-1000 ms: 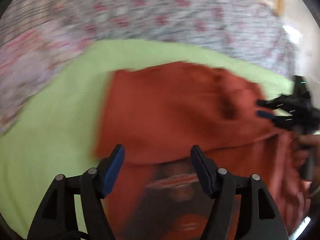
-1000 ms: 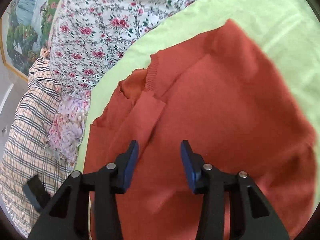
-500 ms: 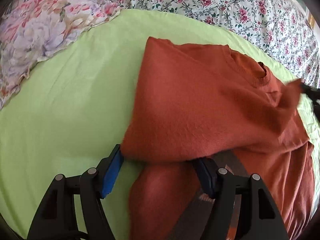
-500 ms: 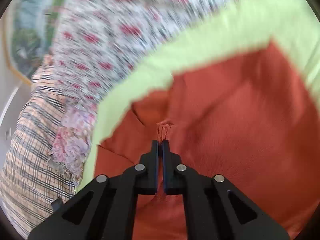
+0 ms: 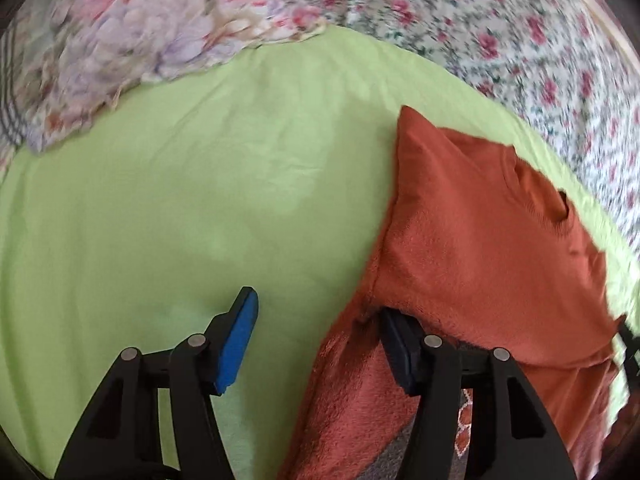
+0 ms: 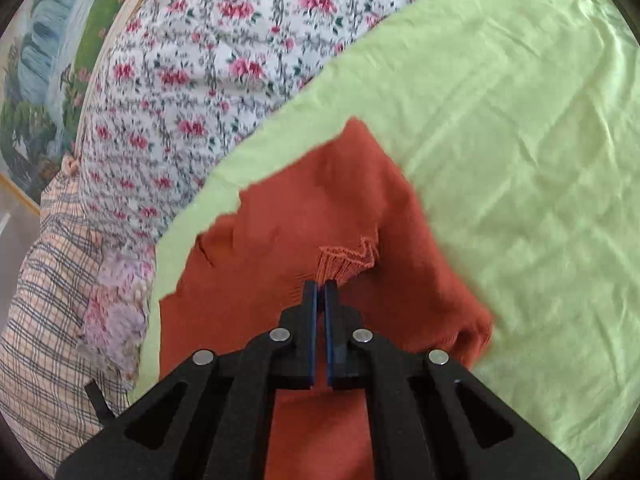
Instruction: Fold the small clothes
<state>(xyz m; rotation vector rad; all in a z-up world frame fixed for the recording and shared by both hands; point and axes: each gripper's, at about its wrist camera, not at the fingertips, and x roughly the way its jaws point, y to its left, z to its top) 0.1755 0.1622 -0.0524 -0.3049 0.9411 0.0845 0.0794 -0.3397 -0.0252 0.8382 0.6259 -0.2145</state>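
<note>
A rust-orange sweater [image 5: 480,248] lies on a light green sheet [image 5: 180,220], partly folded over itself. My left gripper [image 5: 320,320] is open; its right finger [image 5: 400,344] sits under the sweater's lifted edge, its left finger over bare sheet. In the right wrist view the sweater [image 6: 320,208] fills the middle. My right gripper [image 6: 320,292] is shut on the sweater's ribbed cuff [image 6: 346,260], holding it over the body of the sweater.
Floral bedding [image 5: 480,32] and a floral pillow [image 5: 140,40] lie beyond the green sheet. A plaid cloth [image 6: 48,300] lies at the left in the right wrist view, below a landscape picture [image 6: 40,60]. A patterned cloth [image 5: 464,432] shows under the sweater.
My right gripper closed on the cuff and has carried it across the sweater. My left gripper has shifted left, so the sweater now sits at its right finger.
</note>
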